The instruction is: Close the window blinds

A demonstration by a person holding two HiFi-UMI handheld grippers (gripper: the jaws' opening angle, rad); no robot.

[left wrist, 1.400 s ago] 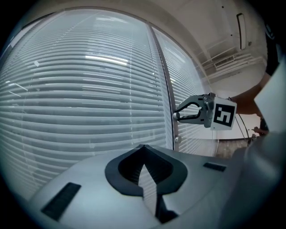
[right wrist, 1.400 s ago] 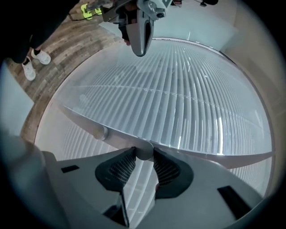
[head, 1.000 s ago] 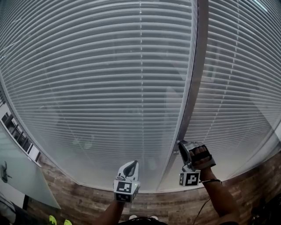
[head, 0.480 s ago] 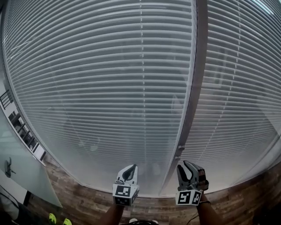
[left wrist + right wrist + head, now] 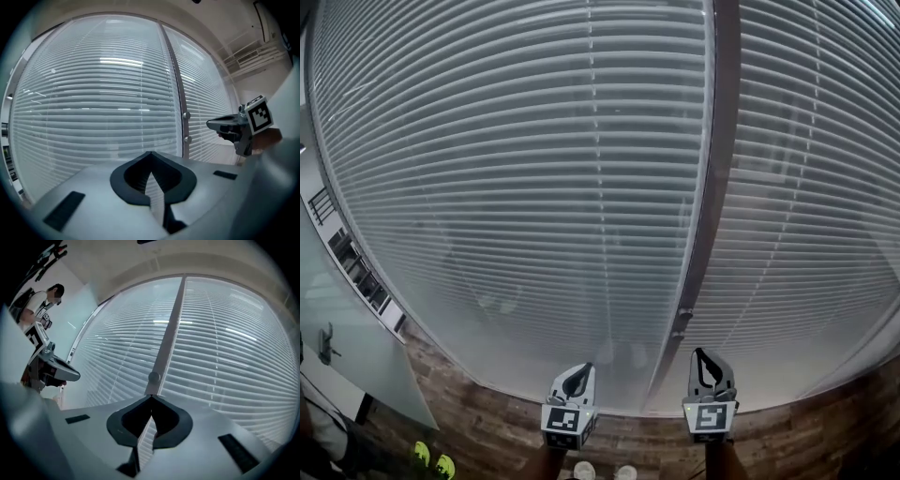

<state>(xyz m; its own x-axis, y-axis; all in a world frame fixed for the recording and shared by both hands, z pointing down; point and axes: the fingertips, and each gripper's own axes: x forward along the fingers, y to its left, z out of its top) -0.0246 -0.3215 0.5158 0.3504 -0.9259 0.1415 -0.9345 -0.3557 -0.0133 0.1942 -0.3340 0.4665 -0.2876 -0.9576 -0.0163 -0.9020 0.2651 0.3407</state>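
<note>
Two white slatted blinds, a left blind [image 5: 516, 187] and a right blind [image 5: 806, 206], hang down over the window with their slats nearly flat. A grey mullion [image 5: 712, 187] runs between them, with a small knob [image 5: 681, 317] low on it. Both grippers sit low in the head view, pointing at the window and touching nothing. My left gripper [image 5: 584, 367] is shut and empty; its own view shows the jaws meeting at the tip [image 5: 150, 153]. My right gripper [image 5: 703, 354], just right of the mullion's foot, is shut and empty too [image 5: 151, 397].
A brick-patterned wall [image 5: 487, 427] runs below the sill. A glass partition [image 5: 337, 366] with a handle stands at the left. Yellow-green shoes [image 5: 431, 459] show at the bottom left. A person [image 5: 44, 303] stands far left in the right gripper view.
My right gripper has come down and back from beside the mullion's knob, and its jaws have gone from wide open to shut. The left gripper has barely moved.
</note>
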